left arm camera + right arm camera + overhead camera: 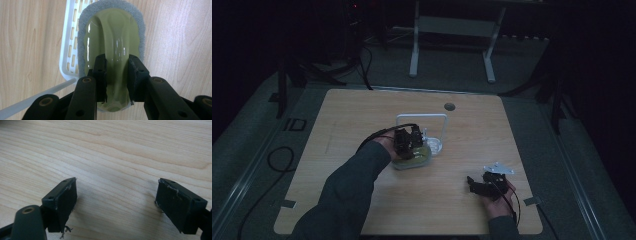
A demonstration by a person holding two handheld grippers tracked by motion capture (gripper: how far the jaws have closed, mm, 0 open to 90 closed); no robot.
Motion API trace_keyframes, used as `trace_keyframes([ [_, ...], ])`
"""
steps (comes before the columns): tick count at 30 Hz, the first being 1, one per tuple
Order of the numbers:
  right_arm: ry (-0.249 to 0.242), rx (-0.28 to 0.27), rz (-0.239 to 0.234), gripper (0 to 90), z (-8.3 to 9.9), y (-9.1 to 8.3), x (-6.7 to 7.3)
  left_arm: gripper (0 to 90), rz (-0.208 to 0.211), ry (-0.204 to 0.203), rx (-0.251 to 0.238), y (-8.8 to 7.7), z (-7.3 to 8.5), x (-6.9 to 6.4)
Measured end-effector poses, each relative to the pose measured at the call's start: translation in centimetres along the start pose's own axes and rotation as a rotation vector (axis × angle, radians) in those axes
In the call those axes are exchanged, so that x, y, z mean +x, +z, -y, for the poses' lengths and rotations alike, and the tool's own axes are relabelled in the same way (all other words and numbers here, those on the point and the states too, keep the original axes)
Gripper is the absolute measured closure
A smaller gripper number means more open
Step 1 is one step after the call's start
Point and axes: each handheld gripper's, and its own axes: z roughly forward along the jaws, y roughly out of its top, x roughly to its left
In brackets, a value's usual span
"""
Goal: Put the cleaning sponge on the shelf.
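An olive-green scrubber [111, 37] with a glossy raised handle and a grey pad rim lies partly on the wooden table, partly over a white slotted tray [68, 42]. My left gripper [117, 75] is shut on the scrubber's handle ridge, one black pad on each side. From above, the left gripper [408, 142] sits over the scrubber [413, 161] near the table's middle. My right gripper [116, 205] stands open just above bare wood, nothing between its pads. In the high view the right gripper [479, 186] rests near the table's front right.
A white wire-framed rack [422, 120] stands just behind the scrubber, with a small clear dish [434, 146] beside it. A round cable hole [449, 106] lies at the table's far side. White frame legs [414, 55] stand on the dark floor beyond.
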Motion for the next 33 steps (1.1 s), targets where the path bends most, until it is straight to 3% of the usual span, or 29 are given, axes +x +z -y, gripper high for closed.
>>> trace_keyframes([
  [20,0.001,0.001,0.0,16.8,0.0,0.0,0.0,71.5,0.007,0.015,0.007,-0.2,-0.6,0.8],
  [25,0.001,0.001,0.0,16.8,0.0,0.0,0.0,71.6,0.007,0.039,0.022,-0.1,-0.8,1.0],
  [33,0.0,0.001,0.0,16.8,0.0,0.0,0.0,71.6,0.005,0.06,0.004,-0.7,-1.5,1.4],
])
